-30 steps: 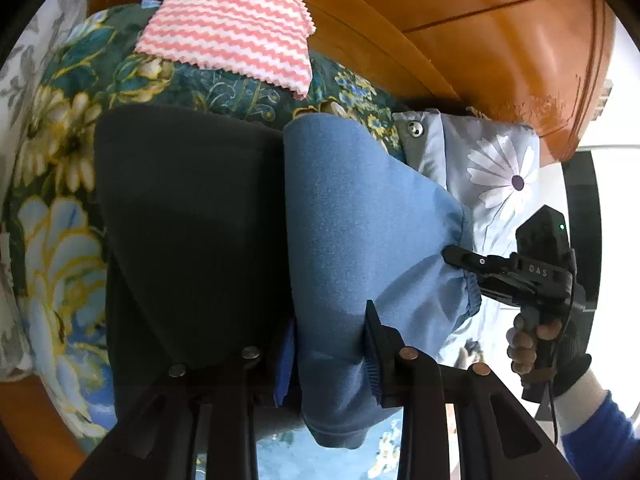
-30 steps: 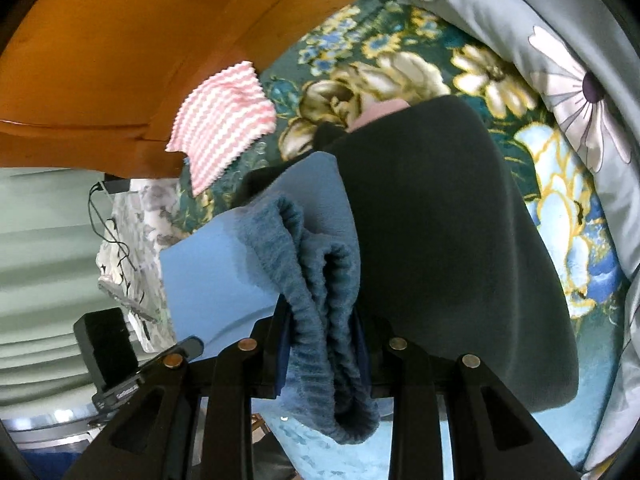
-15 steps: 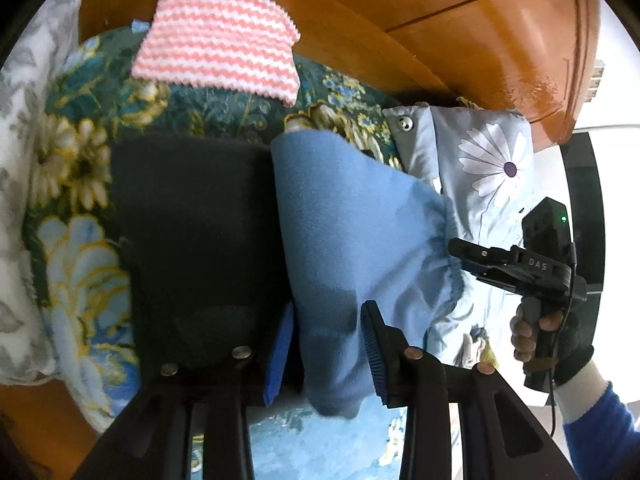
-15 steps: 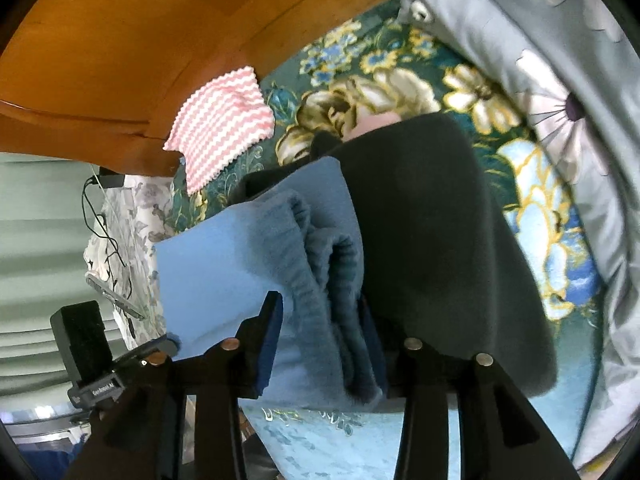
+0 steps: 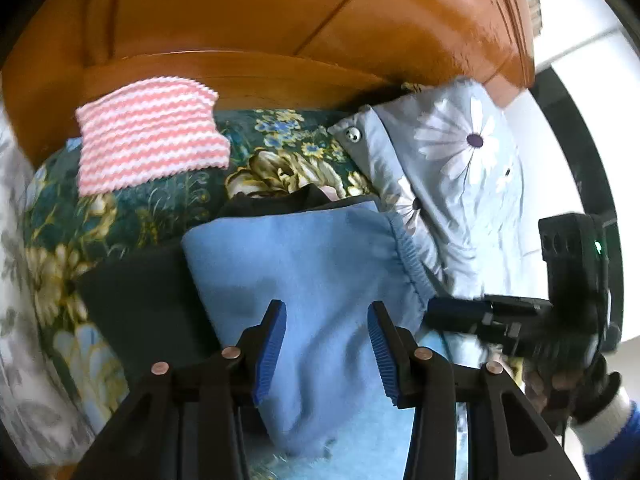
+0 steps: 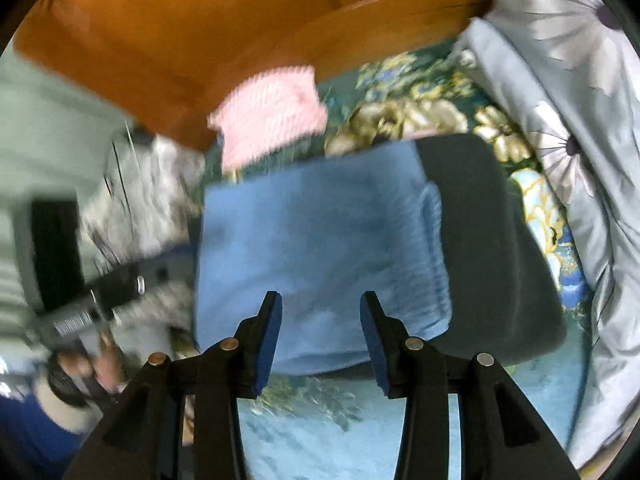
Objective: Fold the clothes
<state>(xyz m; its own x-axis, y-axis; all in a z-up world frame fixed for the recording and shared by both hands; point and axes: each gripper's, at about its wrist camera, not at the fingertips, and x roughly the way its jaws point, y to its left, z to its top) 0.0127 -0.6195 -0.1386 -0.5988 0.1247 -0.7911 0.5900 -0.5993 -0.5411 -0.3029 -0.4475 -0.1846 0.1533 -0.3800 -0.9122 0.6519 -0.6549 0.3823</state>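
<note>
A folded blue garment (image 5: 304, 264) lies on top of a folded dark grey garment (image 5: 140, 292) on the floral bed cover. In the right wrist view the blue garment (image 6: 316, 248) covers the left part of the dark one (image 6: 492, 248). My left gripper (image 5: 327, 316) is open, its blue pads on either side of the blue cloth's near part without gripping it. My right gripper (image 6: 320, 308) is open just above the blue garment's near edge. The right gripper also shows in the left wrist view (image 5: 472, 316), beside the ribbed hem.
A pink and white zigzag cloth (image 5: 148, 140) lies folded near the wooden headboard (image 5: 280, 20). A grey daisy-print pillow (image 5: 460, 160) is at the right. The floral bed cover (image 5: 280, 164) spreads around the garments. The left gripper and hand (image 6: 80, 308) show blurred at left.
Both grippers have opened and let go of the blue garment, which now lies flat on the dark one. Both have drawn back and up; the right wrist view is motion-blurred.
</note>
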